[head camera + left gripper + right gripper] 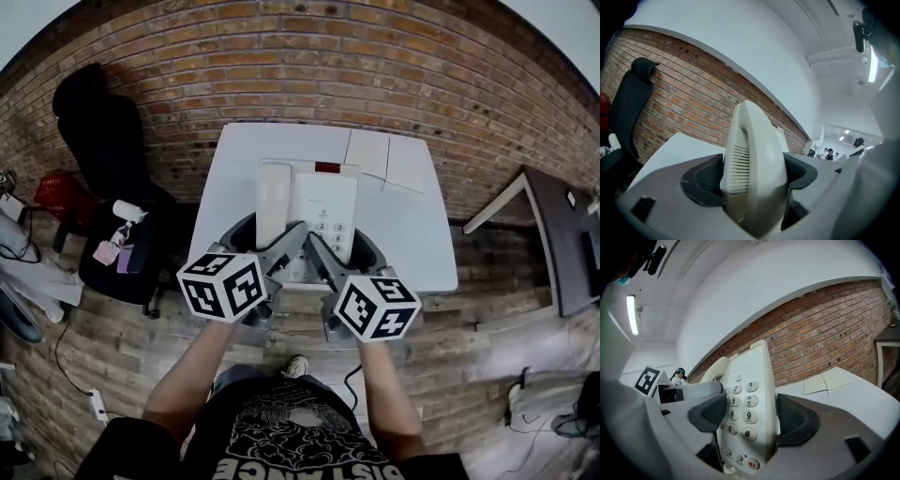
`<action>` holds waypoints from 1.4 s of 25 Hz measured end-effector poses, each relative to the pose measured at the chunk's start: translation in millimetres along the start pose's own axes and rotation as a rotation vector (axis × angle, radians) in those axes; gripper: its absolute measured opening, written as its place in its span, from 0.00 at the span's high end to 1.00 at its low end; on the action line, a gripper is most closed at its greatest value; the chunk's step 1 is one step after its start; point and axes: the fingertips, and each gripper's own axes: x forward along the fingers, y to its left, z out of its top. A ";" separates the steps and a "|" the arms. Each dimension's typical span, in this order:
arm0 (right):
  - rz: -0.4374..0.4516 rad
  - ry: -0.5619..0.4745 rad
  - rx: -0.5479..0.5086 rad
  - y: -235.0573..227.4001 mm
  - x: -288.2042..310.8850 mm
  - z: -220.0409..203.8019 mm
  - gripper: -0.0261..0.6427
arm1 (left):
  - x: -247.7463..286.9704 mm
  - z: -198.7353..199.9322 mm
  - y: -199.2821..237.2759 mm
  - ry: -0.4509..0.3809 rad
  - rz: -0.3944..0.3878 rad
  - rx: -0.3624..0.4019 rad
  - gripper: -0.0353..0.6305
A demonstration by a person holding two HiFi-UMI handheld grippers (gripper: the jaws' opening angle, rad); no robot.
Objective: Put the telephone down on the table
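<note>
Over the near half of the bench (412, 239) hangs the telephone (323, 202); contact cannot be confirmed. The left tool (272, 236) pinches the handset (750, 154), and the right tool (342, 246) pinches the keypad (743, 401) side. Uneven release could unseat the handset — or tip the telephone off the near edge. Only the head view shows that edge; only the right gripper view shows the keypad legibly.

Office: brick wall (375, 66), swivel chair (108, 141), desks (412, 216).

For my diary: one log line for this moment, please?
left gripper: shut on telephone, handset side | right gripper: shut on keypad side | telephone over table
</note>
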 end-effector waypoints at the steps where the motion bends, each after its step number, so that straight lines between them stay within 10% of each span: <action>1: 0.005 0.005 0.003 -1.7 2.9 -1.0 0.47 | 2.0 -0.8 2.3 0.001 0.007 -0.002 0.38; 35: -0.038 0.228 0.088 -111.2 251.3 -22.3 0.47 | 193.0 7.2 201.2 0.169 0.085 -0.166 0.38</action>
